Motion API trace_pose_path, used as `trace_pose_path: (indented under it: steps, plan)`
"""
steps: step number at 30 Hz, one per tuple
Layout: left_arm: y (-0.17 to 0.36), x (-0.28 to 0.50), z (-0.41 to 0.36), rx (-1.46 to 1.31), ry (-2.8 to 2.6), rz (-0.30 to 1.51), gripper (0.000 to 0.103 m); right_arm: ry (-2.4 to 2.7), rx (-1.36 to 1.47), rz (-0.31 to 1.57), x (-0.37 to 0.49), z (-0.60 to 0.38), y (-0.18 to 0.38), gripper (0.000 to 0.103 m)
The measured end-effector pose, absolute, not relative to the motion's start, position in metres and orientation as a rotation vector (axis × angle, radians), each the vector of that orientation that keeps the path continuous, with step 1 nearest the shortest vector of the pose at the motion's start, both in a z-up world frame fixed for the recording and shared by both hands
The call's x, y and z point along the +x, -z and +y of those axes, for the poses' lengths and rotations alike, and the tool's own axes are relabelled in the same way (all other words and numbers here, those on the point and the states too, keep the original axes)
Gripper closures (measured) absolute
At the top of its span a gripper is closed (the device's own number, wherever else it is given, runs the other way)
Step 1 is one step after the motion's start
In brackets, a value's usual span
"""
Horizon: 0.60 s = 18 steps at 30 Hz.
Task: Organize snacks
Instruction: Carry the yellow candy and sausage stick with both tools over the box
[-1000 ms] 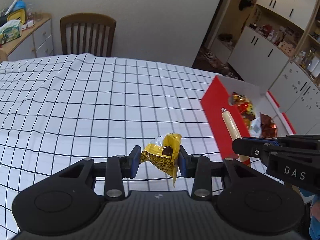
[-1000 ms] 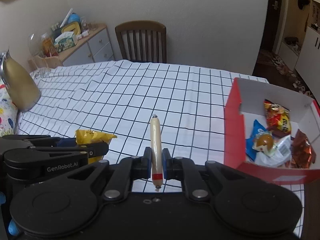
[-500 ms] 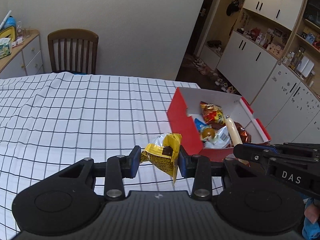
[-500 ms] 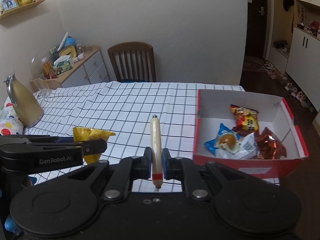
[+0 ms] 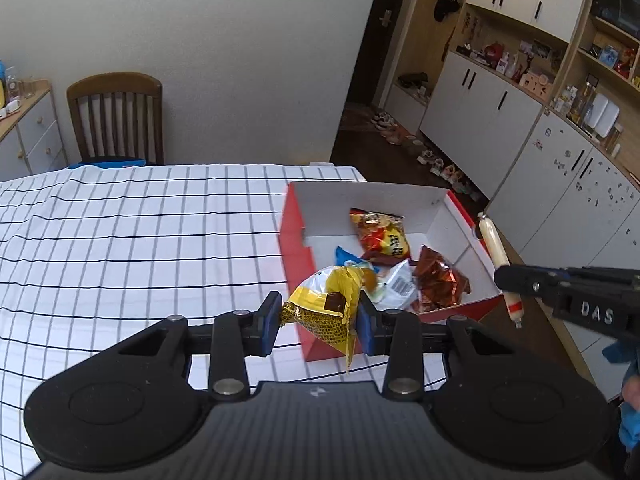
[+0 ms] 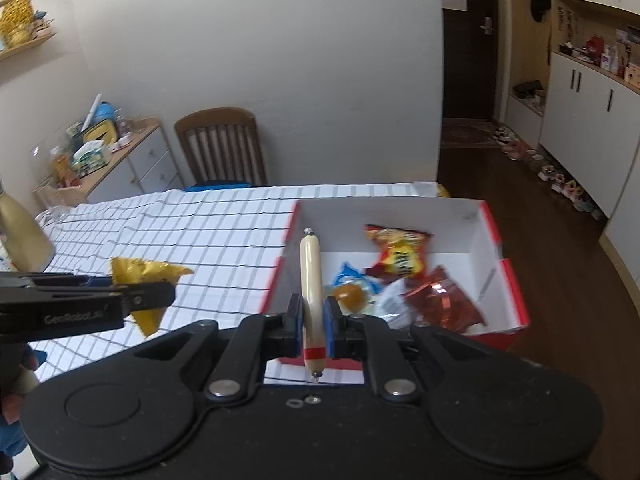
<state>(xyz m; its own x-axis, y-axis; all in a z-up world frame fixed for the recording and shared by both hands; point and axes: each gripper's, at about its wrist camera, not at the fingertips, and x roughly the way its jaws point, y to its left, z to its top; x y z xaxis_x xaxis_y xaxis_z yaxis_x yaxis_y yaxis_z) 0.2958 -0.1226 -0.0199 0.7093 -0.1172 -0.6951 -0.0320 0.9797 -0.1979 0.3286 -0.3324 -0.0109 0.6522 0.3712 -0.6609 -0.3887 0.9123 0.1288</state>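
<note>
Two snacks were in transit at the moment inspected, one in each gripper, both nearing the box.

Largest item: the surface under a white cloth with a black grid (image 5: 140, 248), bare of loose snacks where visible. At its far right corner stood the red cardboard box with white inner walls (image 5: 294, 240), open-topped and already holding several packets: a red-and-yellow crisp bag (image 5: 380, 234), a copper foil packet (image 5: 438, 280) and a blue-and-white wrapper (image 6: 352, 280).

The left gripper (image 5: 318, 326) had its fingers part-closed on a crumpled yellow foil snack packet (image 5: 324, 308), pinched across its middle and held clear of the surface, just short of the box's near corner. The right gripper (image 6: 312, 322) had its fingers drawn almost together on a slim cream-coloured sausage stick with a red band (image 6: 311, 280), gripped low on its length and standing nearly upright, at the box's left wall.

Step in hand, by judgement: carriage to the box, release not yet made. The next move would call for bringing each gripper over the open interior, lowering past the rim, then parting the fingers above free floor space, with the tall stick laid down rather than dropped on end.
</note>
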Motion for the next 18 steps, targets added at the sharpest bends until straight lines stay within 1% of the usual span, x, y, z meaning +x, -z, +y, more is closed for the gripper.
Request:
trace_pose_path:
  steps: [9,18]
  plan:
    - [0.020,0.322,-0.153,-0.185,0.043,0.800,0.066,-0.395,0.006,0.758,0.372,-0.375,0.017,0.094]
    - [0.025,0.354,-0.169,-0.171,0.021,0.825,0.066,-0.402,-0.021,0.807,0.415,-0.376,0.039,0.094]
